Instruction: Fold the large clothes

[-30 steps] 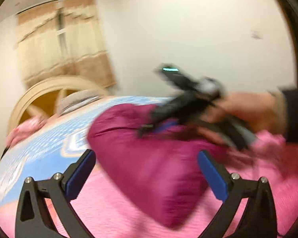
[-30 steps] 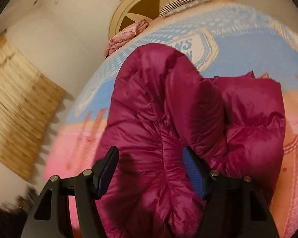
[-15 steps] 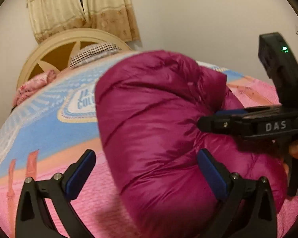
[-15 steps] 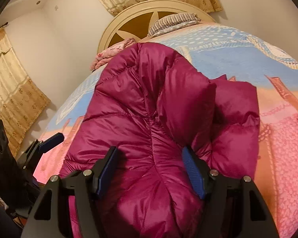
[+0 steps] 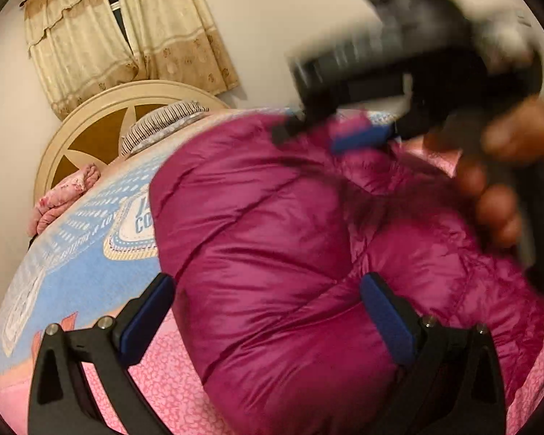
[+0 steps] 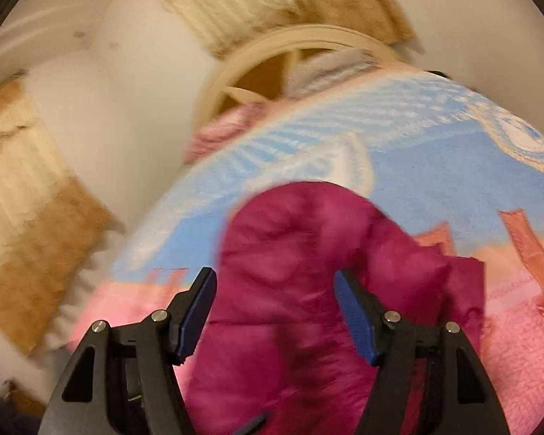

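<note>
A bed [image 5: 90,253] with a pink and blue blanket fills the room. On it, at 6 o'clock, the bundled magenta jacket [image 5: 290,253] looks puffy, light, slippery; best gripped at a hem. Left gripper [image 5: 268,319] and right gripper [image 6: 275,311] gape, holding nothing.

puffer jacket [image 5: 272,253] is showing glossy, quilted magenta nylon-like cloth | bedspread [image 5: 90,264] is looking like matt, nubbly woven cloth | left tongs [image 5: 268,308] are showing matt black plastic, blue pads, shiny metal screws | headboard [image 5: 90,134] is looking smooth, painted | curtains [image 5: 127,36] are hanging as patterned cloth
</note>
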The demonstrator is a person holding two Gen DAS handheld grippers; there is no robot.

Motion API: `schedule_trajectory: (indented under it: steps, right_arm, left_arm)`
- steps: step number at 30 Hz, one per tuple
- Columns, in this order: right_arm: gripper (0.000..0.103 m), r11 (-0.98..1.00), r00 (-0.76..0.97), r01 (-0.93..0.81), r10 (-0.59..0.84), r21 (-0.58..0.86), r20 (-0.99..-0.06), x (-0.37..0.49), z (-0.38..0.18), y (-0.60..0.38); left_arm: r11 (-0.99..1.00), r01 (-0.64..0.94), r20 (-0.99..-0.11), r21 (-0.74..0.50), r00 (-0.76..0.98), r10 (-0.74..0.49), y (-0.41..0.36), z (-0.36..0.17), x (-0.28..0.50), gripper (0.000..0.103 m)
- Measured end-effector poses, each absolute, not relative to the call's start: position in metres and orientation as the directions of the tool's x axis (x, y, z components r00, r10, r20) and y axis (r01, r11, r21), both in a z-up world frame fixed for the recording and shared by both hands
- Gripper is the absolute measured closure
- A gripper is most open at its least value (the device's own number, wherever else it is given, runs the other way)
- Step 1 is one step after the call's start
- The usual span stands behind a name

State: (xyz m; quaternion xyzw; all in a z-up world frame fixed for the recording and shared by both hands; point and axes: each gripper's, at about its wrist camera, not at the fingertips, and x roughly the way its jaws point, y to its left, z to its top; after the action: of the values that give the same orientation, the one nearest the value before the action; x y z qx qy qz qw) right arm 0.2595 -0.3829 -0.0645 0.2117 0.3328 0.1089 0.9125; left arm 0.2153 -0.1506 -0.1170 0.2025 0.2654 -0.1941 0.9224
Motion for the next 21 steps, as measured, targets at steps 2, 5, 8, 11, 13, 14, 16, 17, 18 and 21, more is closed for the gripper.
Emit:
schedule_trajectory:
  steps: [2,5,8,11,13,14,16,17,18,21]
  right_arm:
    - [0.035,0.851,0.75,0.009,0.342,0.525,-0.567,0.265,-0.093,-0.4]
    - [0.035,0.831,0.75,0.008,0.362,0.556,-0.554,0.265,-0.112,-0.409]
    - [0.035,0.832,0.746,0.001,0.368,0.554,-0.555,0.266,-0.118,-0.411]
    - [0.035,0.818,0.747,0.0,0.382,0.575,-0.544,0.266,-0.123,-0.413]
    - [0.035,0.812,0.75,-0.001,0.386,0.583,-0.537,0.268,-0.127,-0.416]
    - [0.035,0.811,0.751,-0.002,0.388,0.585,-0.534,0.267,-0.13,-0.418]
    - [0.035,0.808,0.755,-0.001,0.387,0.59,-0.53,0.267,-0.133,-0.421]
    - [0.035,0.807,0.755,-0.001,0.388,0.59,-0.528,0.266,-0.134,-0.421]
    - [0.035,0.807,0.755,0.001,0.387,0.591,-0.529,0.267,-0.135,-0.421]
    - [0.035,0.807,0.755,0.001,0.387,0.59,-0.53,0.267,-0.135,-0.421]
  left_arm:
    - [0.848,0.477,-0.581,0.232,0.767,-0.272,-0.148,-0.119,0.217,0.0]
    - [0.843,0.491,-0.594,0.22,0.753,-0.284,-0.151,-0.121,0.219,0.0]
    - [0.843,0.497,-0.607,0.204,0.74,-0.29,-0.151,-0.123,0.224,0.0]
    - [0.846,0.498,-0.615,0.192,0.733,-0.292,-0.151,-0.125,0.227,0.0]
    - [0.845,0.498,-0.616,0.194,0.732,-0.29,-0.153,-0.125,0.228,0.0]
    - [0.844,0.499,-0.618,0.195,0.731,-0.289,-0.154,-0.126,0.228,0.0]
    - [0.844,0.5,-0.622,0.192,0.728,-0.289,-0.154,-0.126,0.23,0.0]
    - [0.844,0.5,-0.623,0.192,0.727,-0.289,-0.155,-0.126,0.23,0.0]
    - [0.845,0.5,-0.625,0.19,0.725,-0.289,-0.155,-0.127,0.231,0.0]
    - [0.845,0.501,-0.629,0.186,0.721,-0.289,-0.156,-0.128,0.231,0.0]
